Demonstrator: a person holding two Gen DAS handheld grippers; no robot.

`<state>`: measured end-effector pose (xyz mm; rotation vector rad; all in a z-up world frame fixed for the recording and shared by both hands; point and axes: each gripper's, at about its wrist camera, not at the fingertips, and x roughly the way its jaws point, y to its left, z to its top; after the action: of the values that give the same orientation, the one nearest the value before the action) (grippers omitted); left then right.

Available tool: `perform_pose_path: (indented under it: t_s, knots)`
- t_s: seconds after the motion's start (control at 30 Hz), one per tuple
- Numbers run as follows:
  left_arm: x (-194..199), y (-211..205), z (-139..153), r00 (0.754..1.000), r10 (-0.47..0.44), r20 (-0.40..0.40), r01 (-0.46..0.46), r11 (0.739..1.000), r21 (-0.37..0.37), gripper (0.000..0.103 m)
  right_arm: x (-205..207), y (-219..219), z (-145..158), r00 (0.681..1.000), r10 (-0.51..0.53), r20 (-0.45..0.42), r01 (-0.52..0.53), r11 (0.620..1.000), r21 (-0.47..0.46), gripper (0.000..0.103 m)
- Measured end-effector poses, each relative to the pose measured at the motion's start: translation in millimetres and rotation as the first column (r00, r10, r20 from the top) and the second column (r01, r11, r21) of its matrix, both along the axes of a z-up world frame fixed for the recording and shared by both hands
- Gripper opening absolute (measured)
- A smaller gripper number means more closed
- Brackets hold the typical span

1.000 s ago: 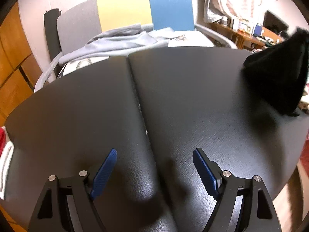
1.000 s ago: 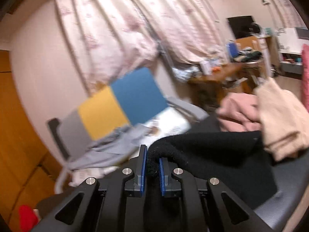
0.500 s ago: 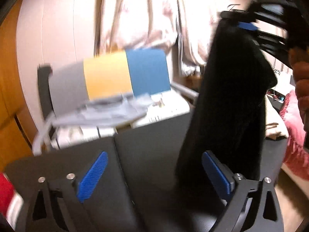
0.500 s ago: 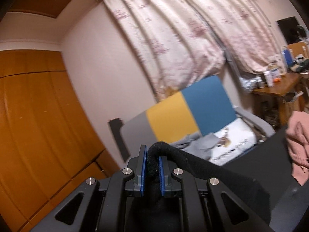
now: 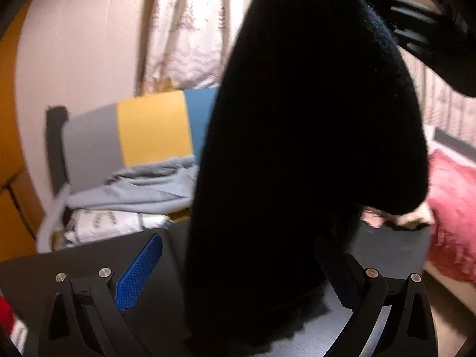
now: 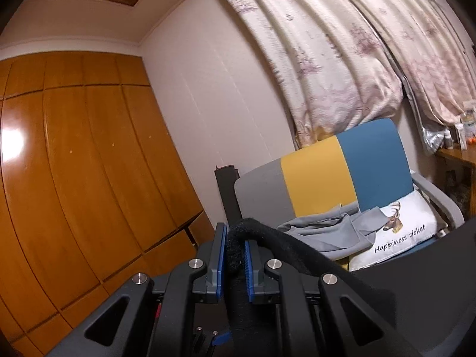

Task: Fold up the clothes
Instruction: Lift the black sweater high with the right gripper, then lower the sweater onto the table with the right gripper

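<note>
Black table (image 5: 395, 247) below, striped chair (image 6: 327, 178) with grey clothing behind. Right gripper (image 6: 233, 263) clamped on rolled edge of black knit garment (image 5: 297, 148); held high, apparently to let it hang straight. Left gripper (image 5: 238, 273) spread wide around hanging cloth, likely placed to catch it.

The right gripper (image 6: 233, 263), clamped on a fold of the black garment (image 5: 297, 163), is rising from table level, its view now taking in wardrobe and ceiling rather than the pink and beige clothes. The garment is lifting off the black table (image 5: 392, 247) and hanging full length, now filling the space between the spread fingers of the left gripper (image 5: 238, 276), which is tilting upward.
</note>
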<state>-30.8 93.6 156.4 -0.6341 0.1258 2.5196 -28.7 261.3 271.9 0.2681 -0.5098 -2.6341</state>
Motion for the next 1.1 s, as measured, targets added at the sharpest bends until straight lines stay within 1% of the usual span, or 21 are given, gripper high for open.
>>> perform_pose_path:
  t_s: [0.03, 0.1, 0.17, 0.2, 0.27, 0.3, 0.33, 0.4, 0.43, 0.5, 0.53, 0.6, 0.67, 0.77, 0.83, 0.97, 1.07, 1.1]
  knots:
    - [3.1, -8.7, 3.9, 1.000, -0.028, 0.001, 0.028, 0.998, 0.056, 0.103, 0.3, -1.8, -1.2, 1.000, -0.001, 0.002, 0.001, 1.000, 0.005, 0.010]
    - [9.3, -25.1, 11.4, 0.997, -0.072, -0.002, 0.071, 0.985, 0.159, 0.103, -2.3, -4.6, -3.2, 1.000, 0.003, 0.010, -0.003, 1.000, -0.002, 0.010]
    - [11.4, -35.8, 17.2, 0.996, -0.090, -0.007, 0.089, 0.972, 0.219, 0.103, -1.3, -6.6, -5.2, 1.000, 0.011, 0.011, -0.011, 1.000, -0.007, 0.010]
    - [8.7, -34.4, 17.8, 0.997, -0.076, -0.001, 0.075, 0.975, 0.208, 0.103, -1.7, -9.1, -5.3, 1.000, 0.018, 0.011, -0.018, 1.000, -0.012, 0.010]
    - [-1.8, -25.0, 15.4, 0.997, -0.070, 0.028, 0.065, 0.985, 0.158, 0.103, -2.5, -14.5, -1.7, 1.000, 0.031, 0.002, -0.031, 0.999, -0.018, 0.010]
    - [-9.2, -19.5, 12.2, 0.998, -0.046, 0.046, 0.041, 0.992, 0.123, 0.103, -1.3, -15.2, 3.3, 0.999, 0.031, -0.012, -0.031, 0.999, -0.017, 0.010]
    - [-16.4, -15.1, 9.2, 0.997, -0.029, 0.065, 0.022, 0.995, 0.097, 0.101, -0.1, -16.0, 8.4, 0.999, 0.030, -0.026, -0.031, 0.999, -0.016, 0.010]
    - [-29.1, -16.3, 6.7, 0.993, -0.050, 0.109, 0.036, 0.992, 0.125, 0.049, 2.2, -17.5, 18.4, 0.998, 0.029, -0.054, -0.030, 0.999, -0.015, 0.010]
    - [-34.8, -21.1, 11.5, 0.990, -0.058, 0.126, 0.039, 0.988, 0.148, 0.023, 3.4, -18.2, 23.5, 0.997, 0.029, -0.068, -0.030, 0.999, -0.014, 0.010]
    - [-45.8, -31.1, 22.0, 0.986, -0.071, 0.153, 0.041, 0.980, 0.193, 0.023, 5.7, -19.7, 33.6, 0.995, 0.028, -0.096, -0.030, 0.999, -0.012, 0.010]
    - [-47.7, -38.2, 32.2, 0.990, -0.057, 0.129, 0.030, 0.979, 0.202, 0.023, 6.9, -20.5, 38.6, 0.993, 0.028, -0.110, -0.030, 0.999, -0.012, 0.010]
    - [-47.4, -53.2, 58.6, 0.998, -0.014, 0.056, 0.003, 0.982, 0.189, 0.022, 9.2, -22.0, 48.7, 0.990, 0.027, -0.138, -0.029, 1.000, -0.010, 0.010]
    - [-43.5, -65.9, 84.5, 1.000, 0.011, -0.010, -0.009, 0.984, 0.176, 0.021, 11.6, -23.5, 58.7, 0.986, 0.027, -0.166, -0.029, 1.000, -0.009, 0.010]
    - [-36.4, -84.0, 124.3, 0.995, 0.034, -0.093, -0.019, 0.988, 0.156, 0.021, 15.3, -23.1, 77.0, 0.977, 0.005, -0.211, -0.010, 1.000, -0.023, 0.010]
    - [-30.1, -95.3, 151.6, 0.989, 0.027, -0.144, -0.006, 0.989, 0.144, 0.021, 16.7, -22.3, 87.4, 0.972, -0.009, -0.233, 0.000, 0.999, -0.040, 0.010]
    - [-18.9, -108.3, 190.4, 0.976, 0.036, -0.216, -0.012, 0.994, 0.109, 0.021, 19.7, -27.4, 101.2, 0.965, -0.003, -0.262, -0.012, 0.998, -0.054, 0.010]
    - [-15.7, -116.3, 214.9, 0.974, 0.037, -0.225, -0.016, 0.995, 0.095, 0.021, 25.6, -35.9, 110.2, 0.956, 0.023, -0.291, -0.042, 0.998, -0.056, 0.010]
    - [-20.0, -118.6, 218.7, 0.974, 0.033, -0.224, -0.012, 0.995, 0.095, 0.021, 29.8, -38.1, 112.8, 0.953, 0.038, -0.302, -0.059, 0.996, -0.059, 0.010]
